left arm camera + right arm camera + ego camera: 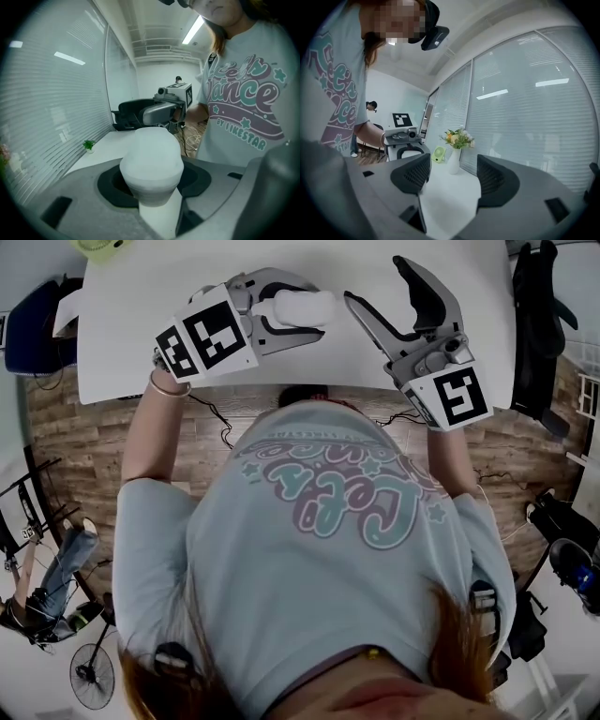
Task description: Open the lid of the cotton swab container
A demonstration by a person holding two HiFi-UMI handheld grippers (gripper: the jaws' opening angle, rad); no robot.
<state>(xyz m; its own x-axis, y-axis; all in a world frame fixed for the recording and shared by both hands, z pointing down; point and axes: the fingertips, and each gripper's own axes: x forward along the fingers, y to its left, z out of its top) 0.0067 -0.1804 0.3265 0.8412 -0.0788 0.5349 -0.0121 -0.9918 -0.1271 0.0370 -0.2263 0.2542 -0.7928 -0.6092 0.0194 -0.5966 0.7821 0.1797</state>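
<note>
While the cotton swab container [295, 307] lies sideways in the left tongs [311, 311] over the white tabletop [319, 369], the head view shows the right tongs [375, 282] near its free end, spread wide and touching nothing. The step in hand looks like steadying the container for the lid pull, and the lid appears still on. From the left gripper view, the white, rounded container fills the gap between the dark pads, which are clamped on its narrower part and set partly apart by its width, with its broader end pointing towards the other hand. From the right gripper view, those jaws stand released and empty, framing only bare tabletop, a vase of flowers [457, 143] and a small green fan [438, 153]. Next, the right tongs probably need to close on the exposed end.
</note>
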